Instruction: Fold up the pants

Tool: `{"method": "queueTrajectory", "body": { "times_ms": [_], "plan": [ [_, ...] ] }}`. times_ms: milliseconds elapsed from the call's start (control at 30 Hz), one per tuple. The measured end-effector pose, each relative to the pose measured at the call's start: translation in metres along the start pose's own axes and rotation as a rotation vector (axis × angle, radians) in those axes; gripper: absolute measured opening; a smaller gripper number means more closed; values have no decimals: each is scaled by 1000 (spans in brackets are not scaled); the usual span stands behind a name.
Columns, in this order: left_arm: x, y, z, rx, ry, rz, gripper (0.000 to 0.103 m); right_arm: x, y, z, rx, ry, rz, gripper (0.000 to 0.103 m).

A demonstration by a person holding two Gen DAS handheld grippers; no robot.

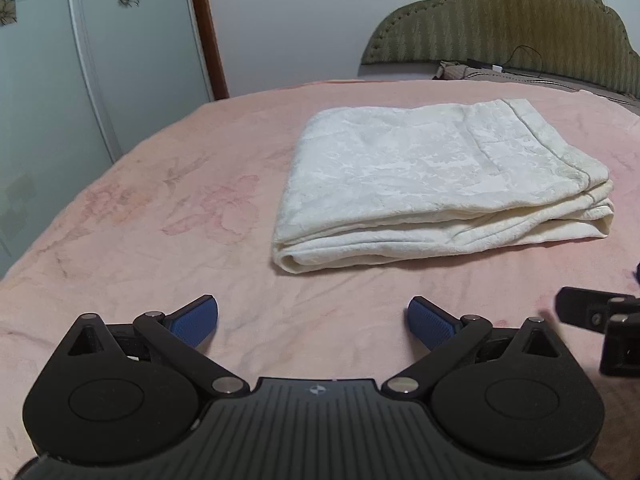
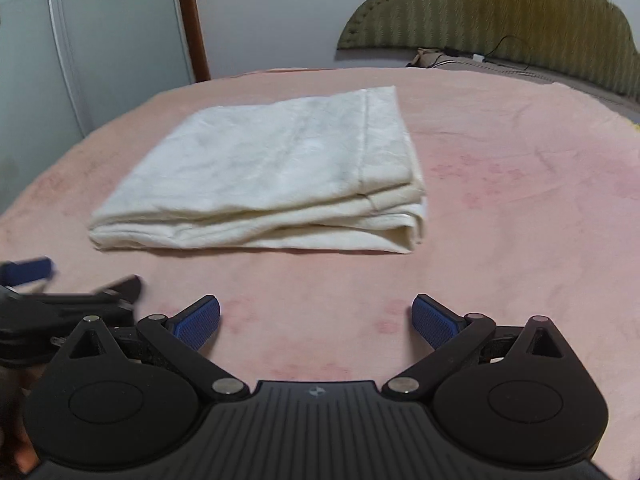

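Big pink bed (image 1: 120, 208) all around, green headboard (image 1: 500, 20) up at 1 o'clock. White pants (image 1: 432, 184) in the middle of the bed, at 12 to 1 o'clock in the left view and 11 o'clock in the right view (image 2: 272, 176), already folded into a flat, thick stack. Long side running left to right, rolled fold edge at 9 o'clock, loose layered ends at 3 o'clock. Looks like the folding is done, or nearly. Next, maybe just a pat to flatten the top, or one more fold across the long side. Left gripper (image 1: 312, 324) wide open, holding nothing, near the pants but not touching. Right gripper (image 2: 316, 324) wide open too, holding nothing.
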State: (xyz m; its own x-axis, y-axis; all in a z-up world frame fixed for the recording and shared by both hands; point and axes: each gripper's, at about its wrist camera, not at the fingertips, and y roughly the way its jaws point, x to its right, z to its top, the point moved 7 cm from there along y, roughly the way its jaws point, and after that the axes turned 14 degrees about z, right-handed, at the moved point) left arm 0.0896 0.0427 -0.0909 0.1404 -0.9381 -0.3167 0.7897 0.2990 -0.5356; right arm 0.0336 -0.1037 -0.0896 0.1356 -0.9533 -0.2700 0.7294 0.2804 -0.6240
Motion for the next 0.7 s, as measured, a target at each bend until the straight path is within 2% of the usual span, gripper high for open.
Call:
{"method": "queueTrajectory", "body": {
  "times_ms": [100,267,500,700],
  "plan": [
    [-4,2,-1,-3,-8,20,103,8,3,1,2,0,-23,103],
    [-6,5,-2,-19,-26,9,103,11,8,-6,5,-46,-48,103],
    [-4,4,-2,-12,-19,18,103,13,6,-7,18,-39,-44,103],
    [-11,8,-5,-46,-72,-25,103,11,4,-9,22,-41,-37,103]
  ]
}}
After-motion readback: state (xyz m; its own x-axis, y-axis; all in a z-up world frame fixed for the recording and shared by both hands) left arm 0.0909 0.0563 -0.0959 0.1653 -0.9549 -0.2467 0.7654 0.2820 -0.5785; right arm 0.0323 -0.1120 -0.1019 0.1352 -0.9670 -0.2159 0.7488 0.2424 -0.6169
